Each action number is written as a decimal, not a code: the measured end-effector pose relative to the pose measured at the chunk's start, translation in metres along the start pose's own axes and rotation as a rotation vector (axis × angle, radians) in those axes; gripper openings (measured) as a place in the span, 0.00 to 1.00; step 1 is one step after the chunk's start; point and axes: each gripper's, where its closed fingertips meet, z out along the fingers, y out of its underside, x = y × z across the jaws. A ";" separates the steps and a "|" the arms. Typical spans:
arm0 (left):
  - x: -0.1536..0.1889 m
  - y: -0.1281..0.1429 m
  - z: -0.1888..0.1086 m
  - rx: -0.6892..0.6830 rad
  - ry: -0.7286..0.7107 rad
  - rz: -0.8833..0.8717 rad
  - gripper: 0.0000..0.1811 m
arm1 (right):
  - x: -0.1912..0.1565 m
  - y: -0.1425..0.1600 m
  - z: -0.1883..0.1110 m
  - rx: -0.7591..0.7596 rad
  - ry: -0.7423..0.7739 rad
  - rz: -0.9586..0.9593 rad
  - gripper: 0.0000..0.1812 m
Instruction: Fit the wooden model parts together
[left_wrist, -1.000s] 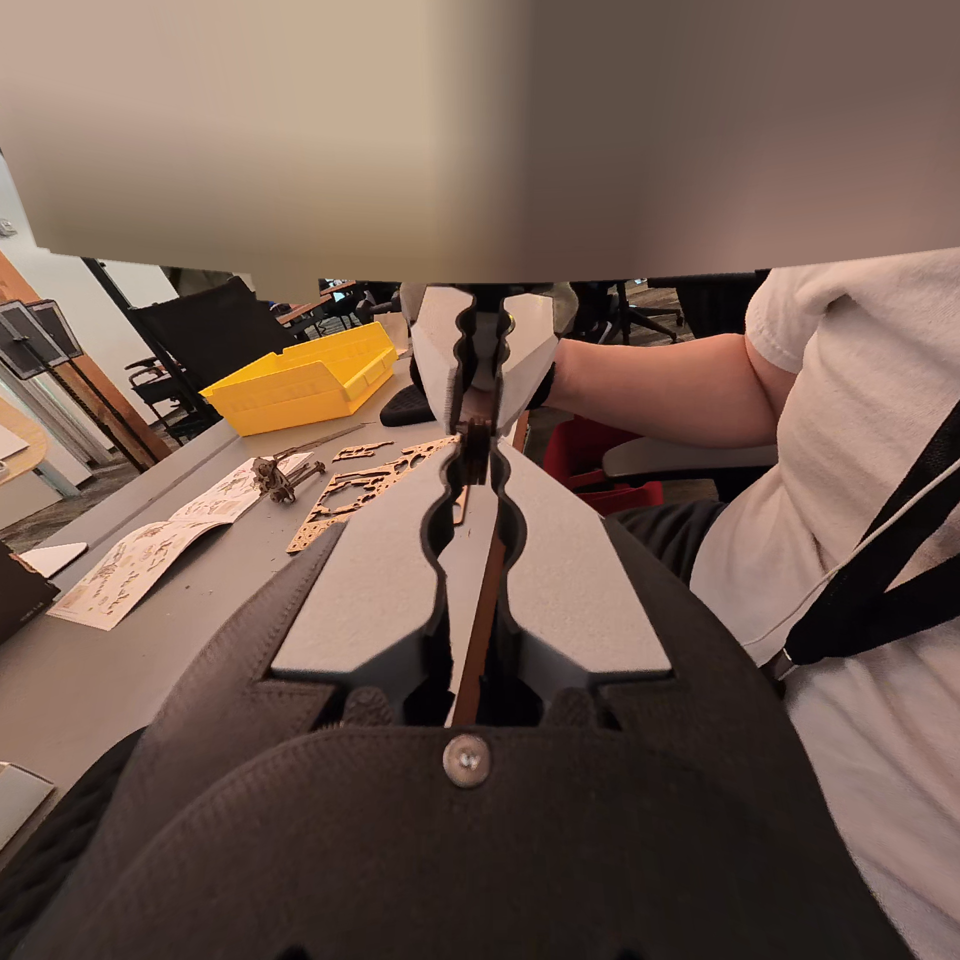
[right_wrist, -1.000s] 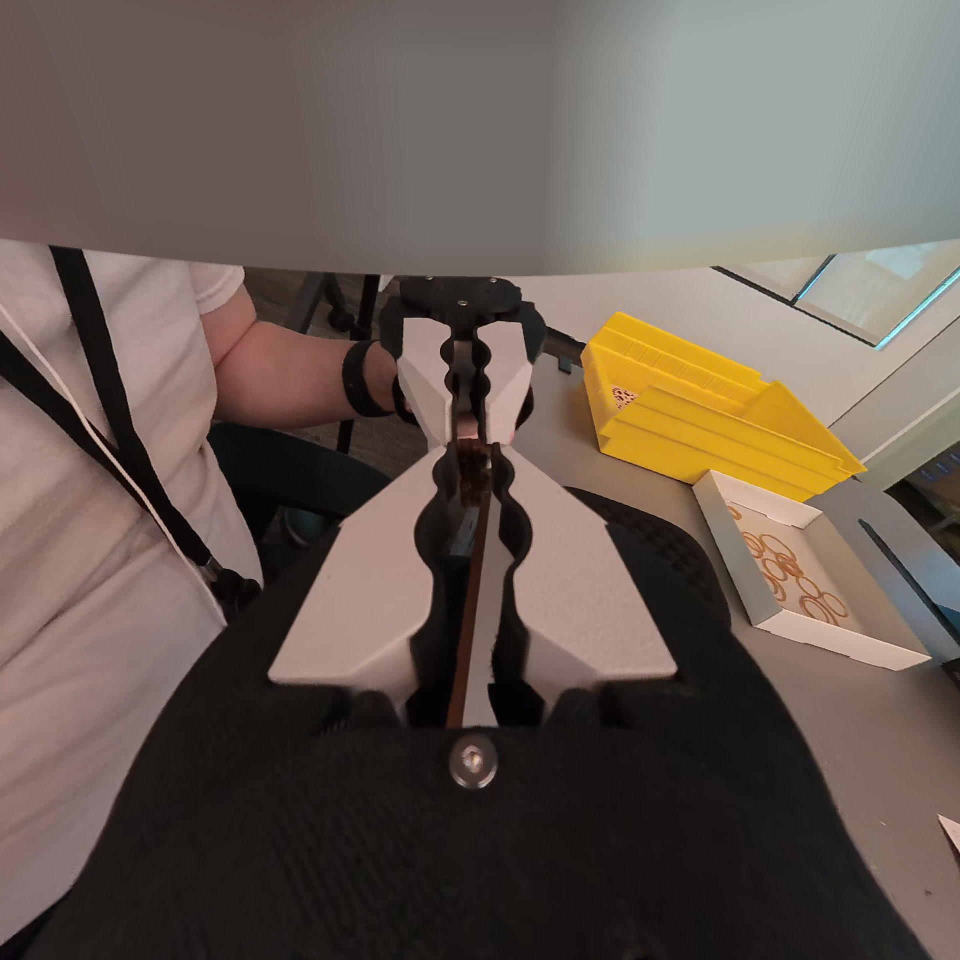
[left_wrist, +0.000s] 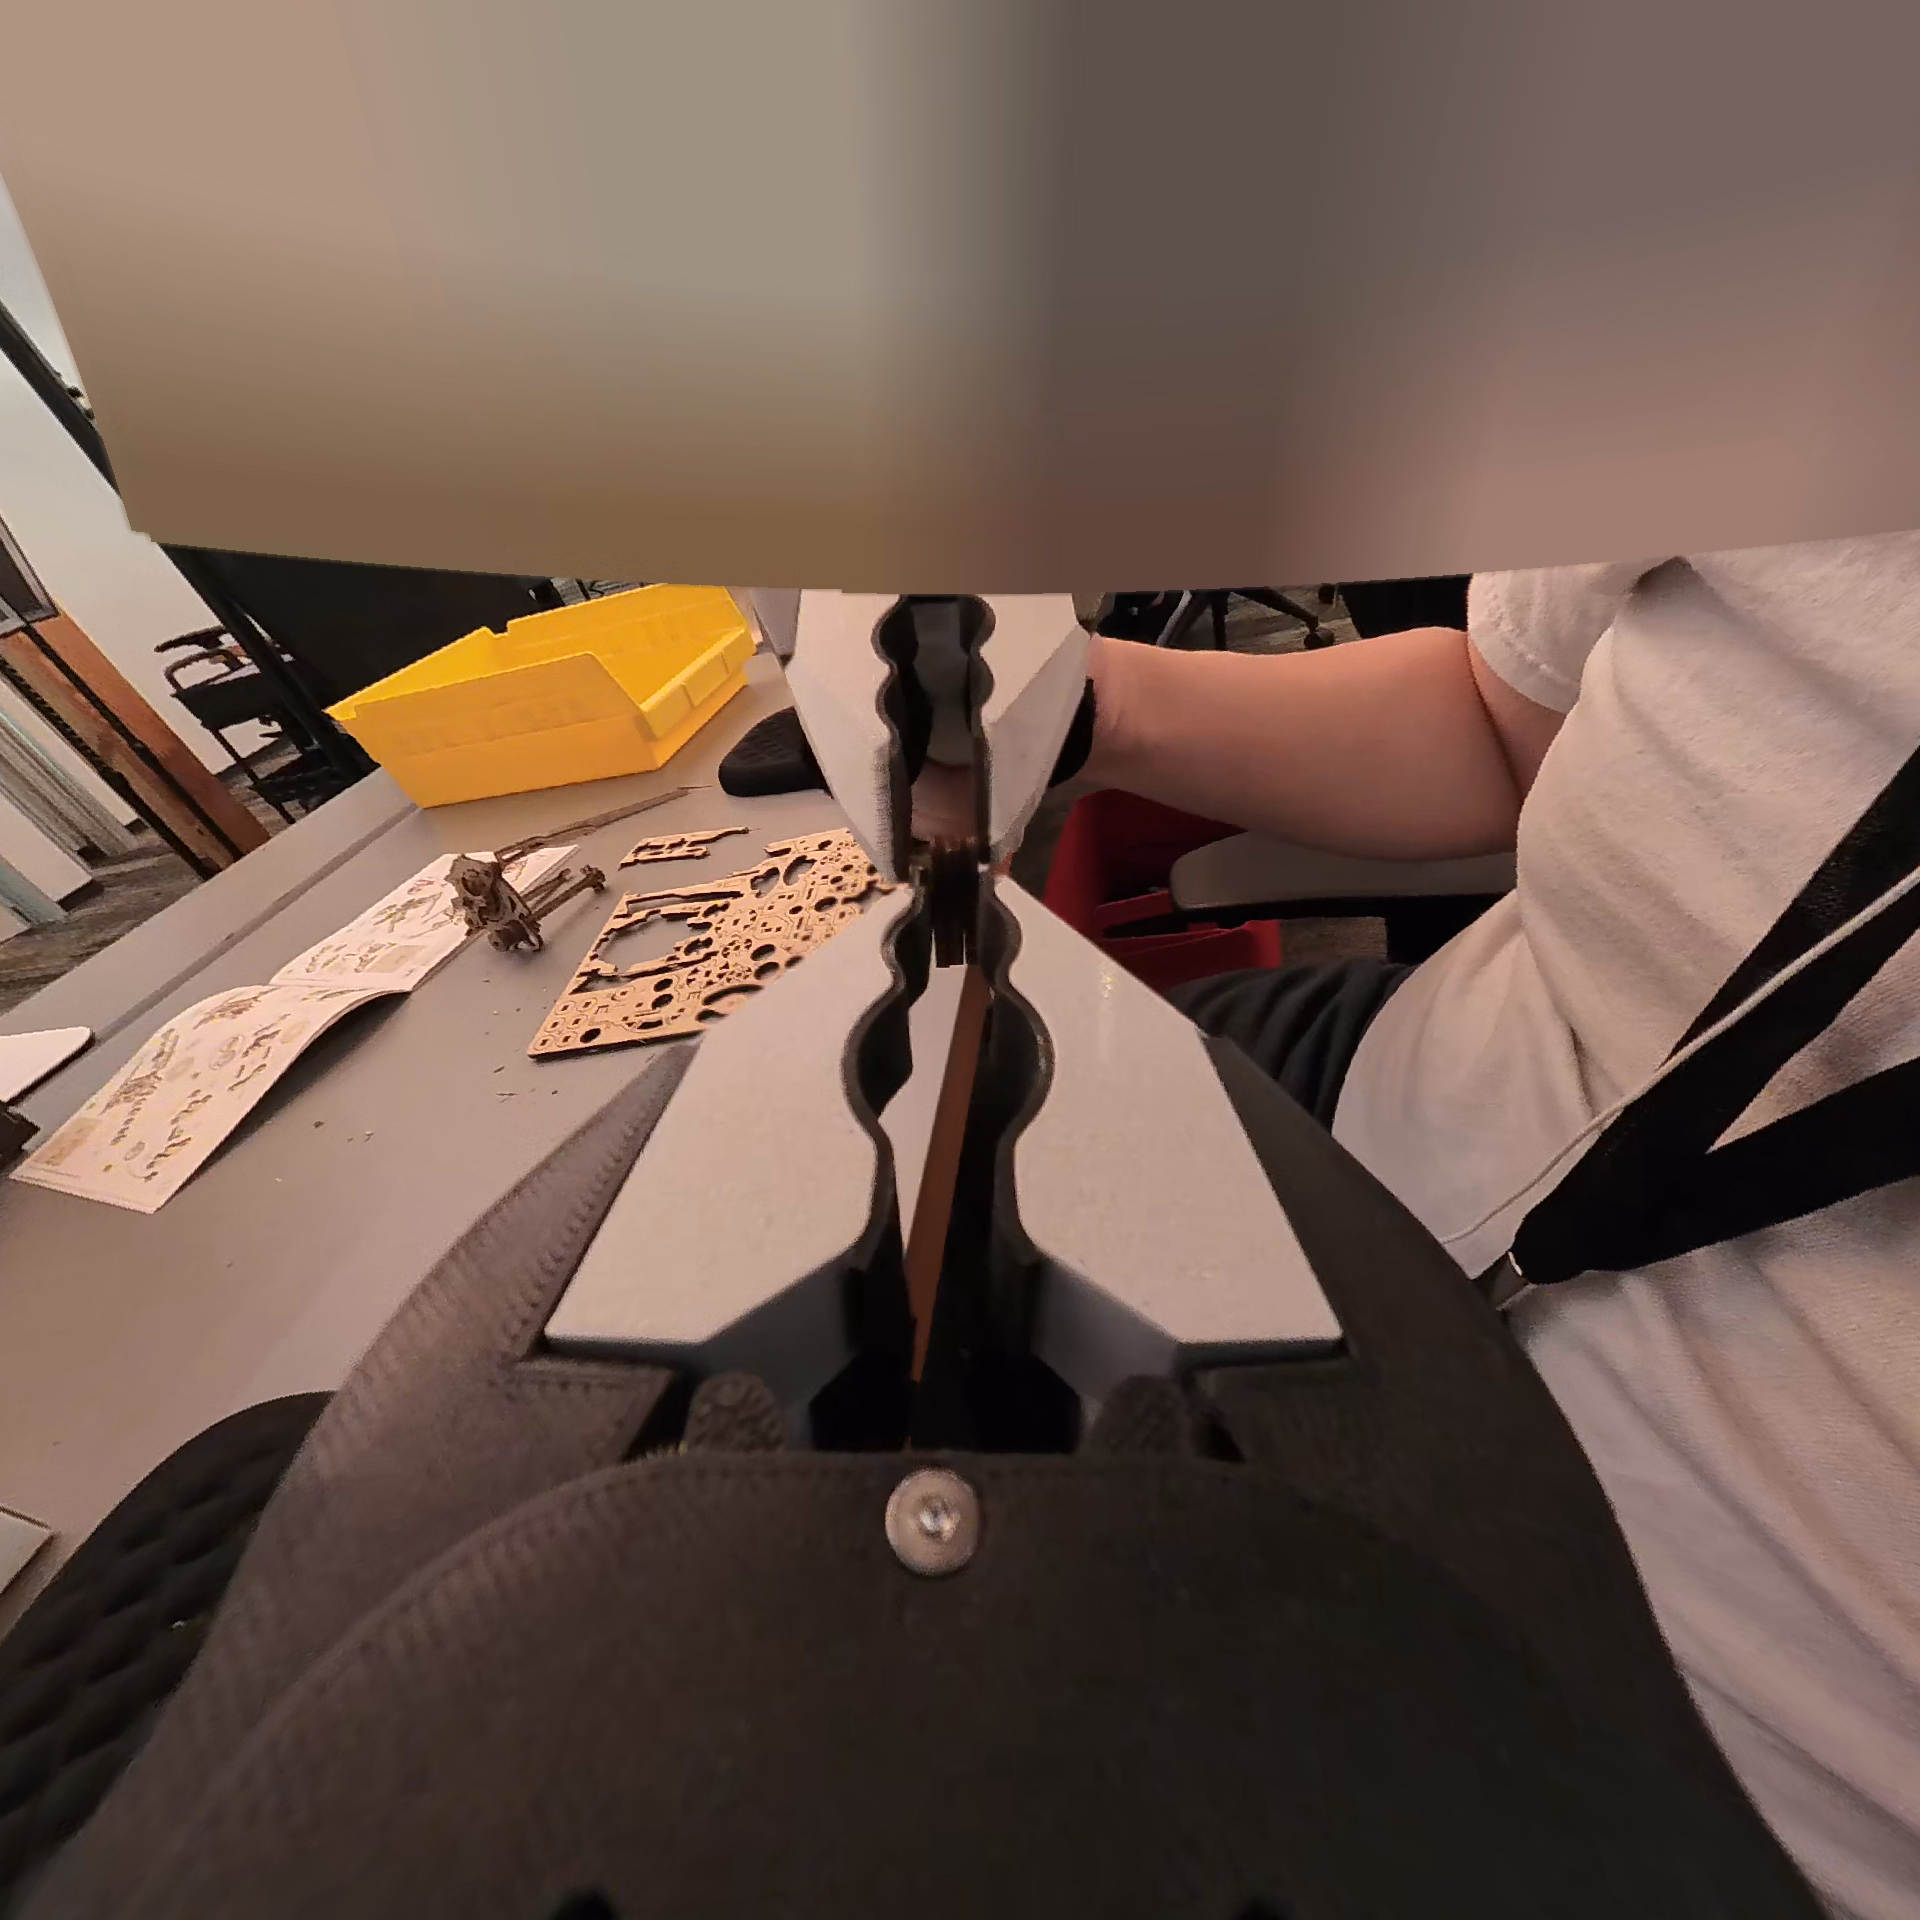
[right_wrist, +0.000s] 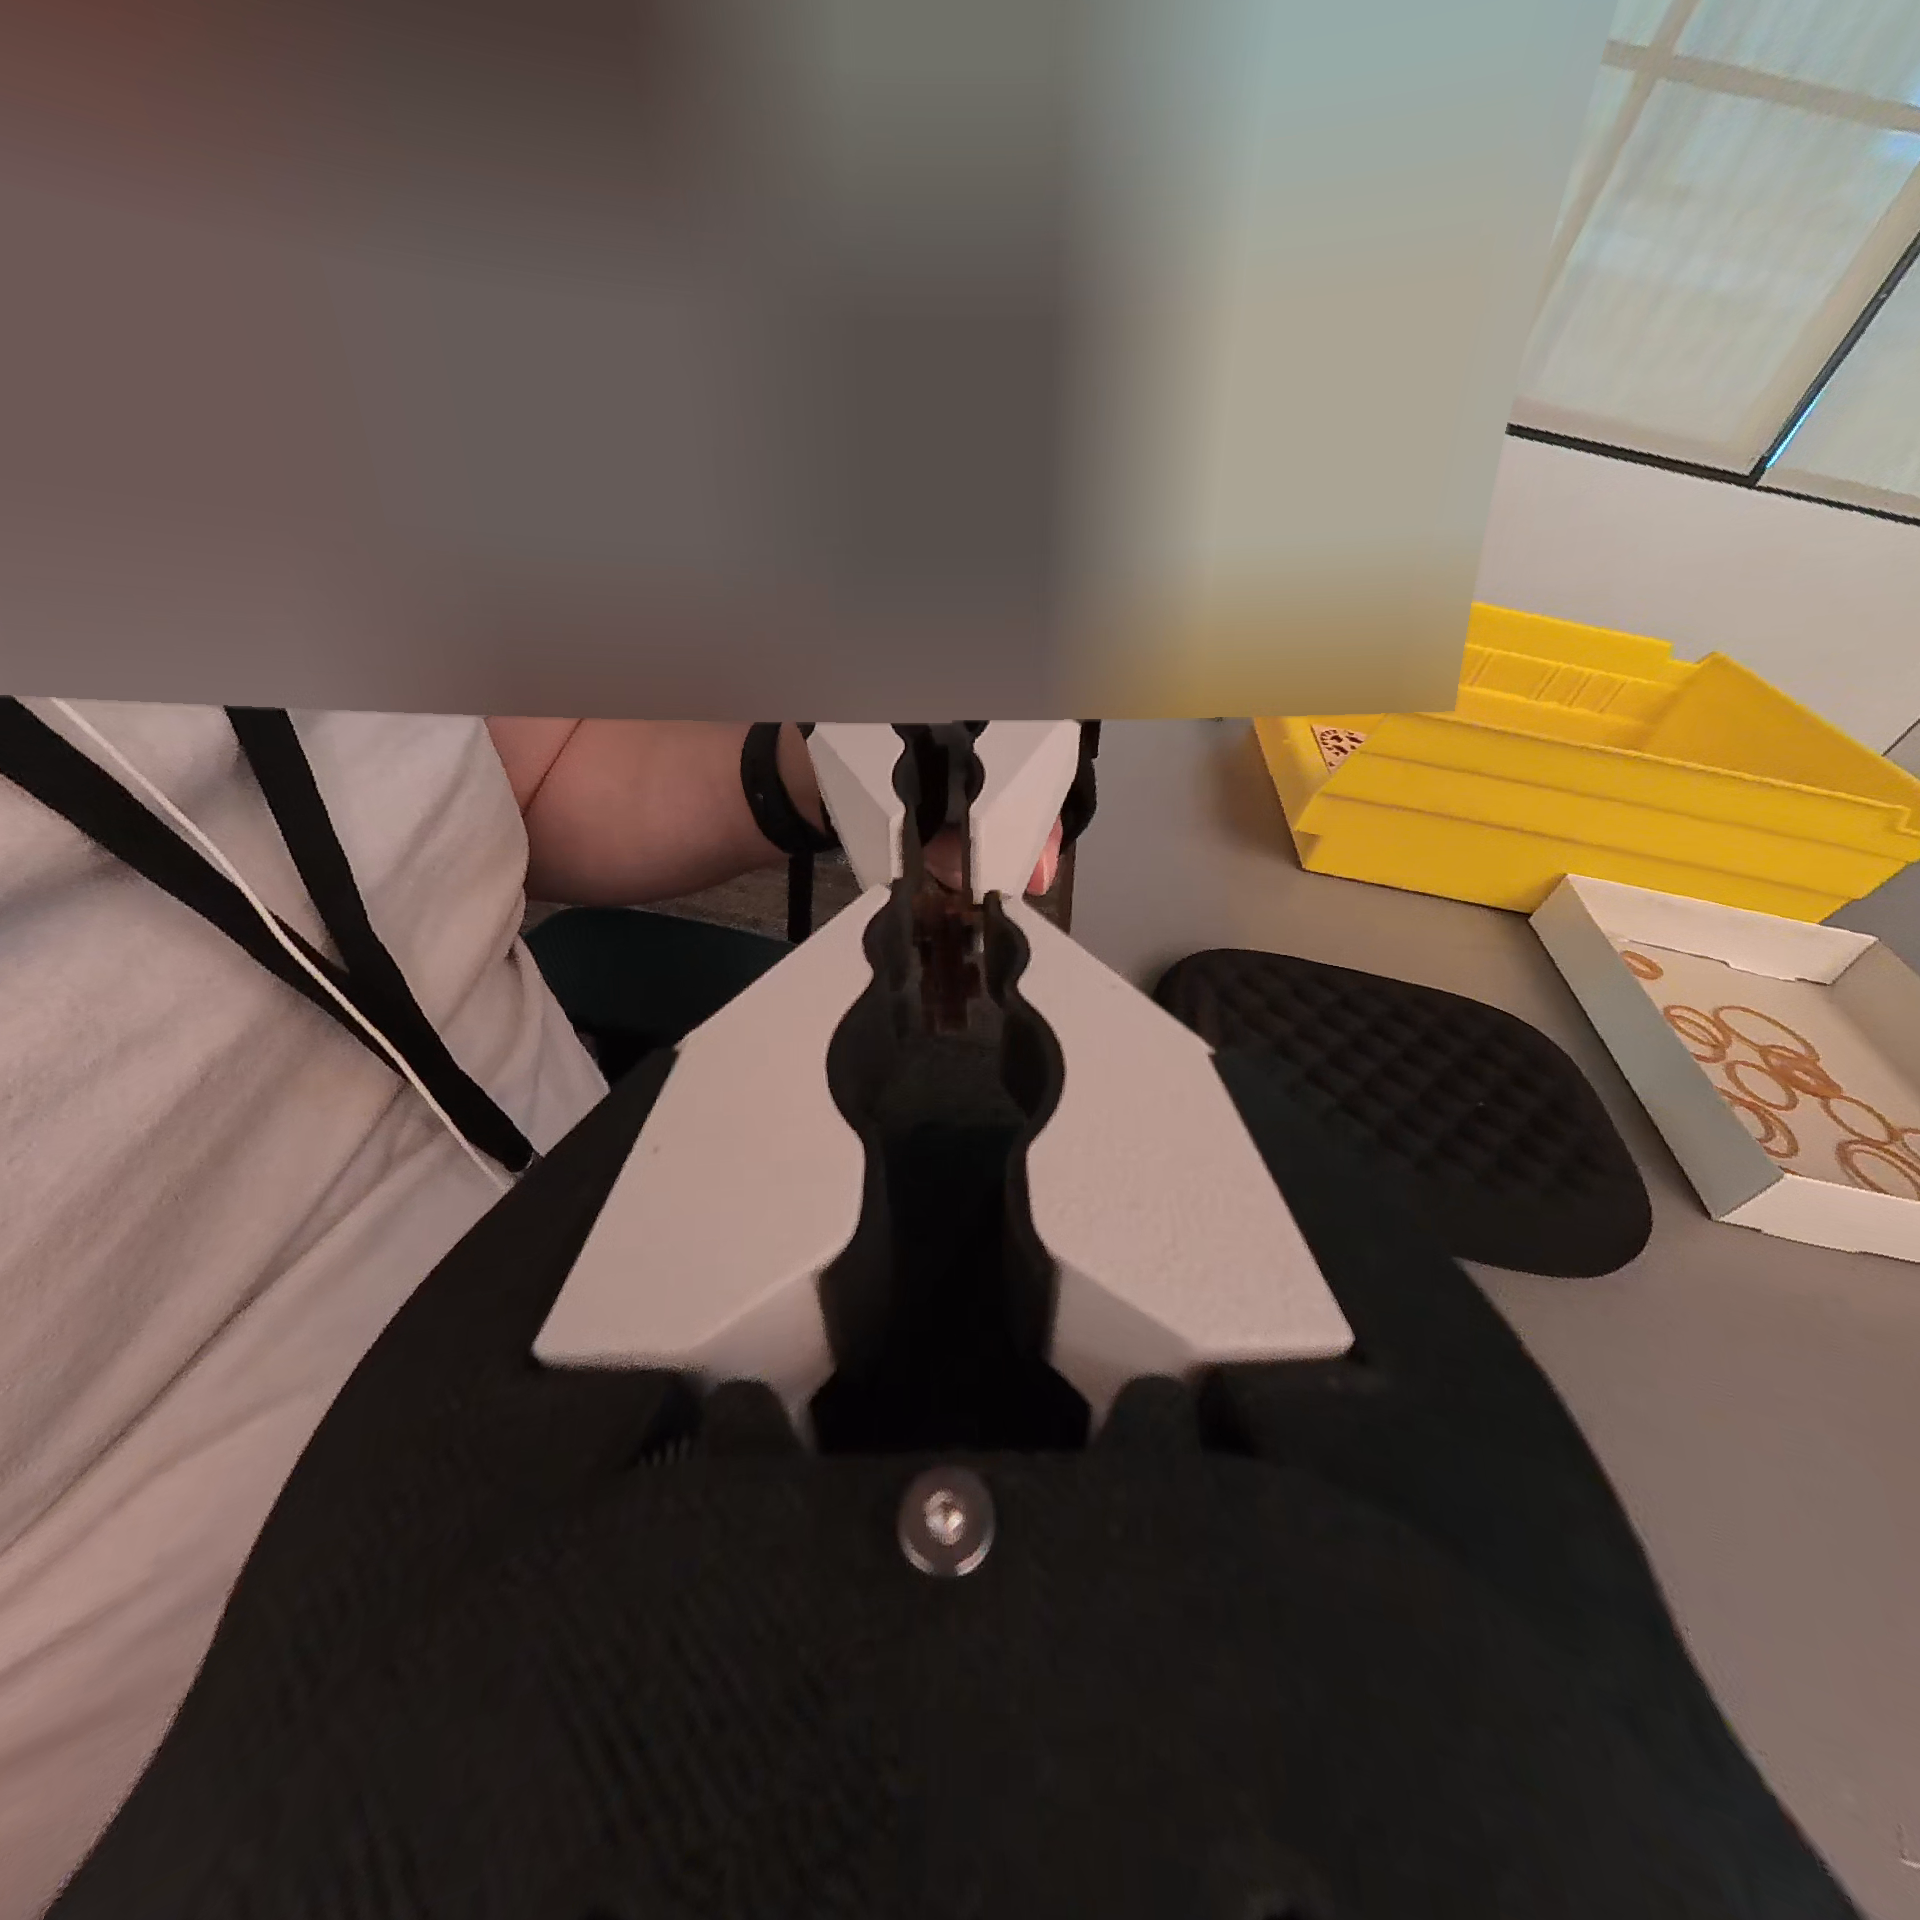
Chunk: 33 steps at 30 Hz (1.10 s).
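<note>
Grippers meet tip to tip at frame centre: left gripper (left_wrist: 940, 904) and right gripper (right_wrist: 940, 935) both pinch one small wooden part (right_wrist: 948, 977). Punched sheet (left_wrist: 717, 951) and partial model (left_wrist: 497, 906) lie mid-left; assembly looks unfinished.

Booklet (left_wrist: 223, 1049) print too small to read.

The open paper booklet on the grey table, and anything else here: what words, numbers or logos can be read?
Open illustrated paper booklet: printed marks, too small and blurred to read.
Yellow plastic bin: no writing shows.
White cardboard tray: no writing shows.
Nothing else bears text.
</note>
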 end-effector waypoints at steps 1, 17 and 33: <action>0.000 0.000 0.000 -0.001 0.002 -0.005 0.03 | 0.000 0.000 0.000 0.002 -0.007 0.004 0.07; 0.000 0.003 0.003 -0.002 0.039 -0.062 0.03 | -0.002 0.004 -0.003 0.023 -0.032 0.039 0.06; 0.002 0.008 0.005 -0.018 0.071 -0.092 0.03 | -0.003 0.013 -0.003 -0.054 -0.024 -0.027 0.07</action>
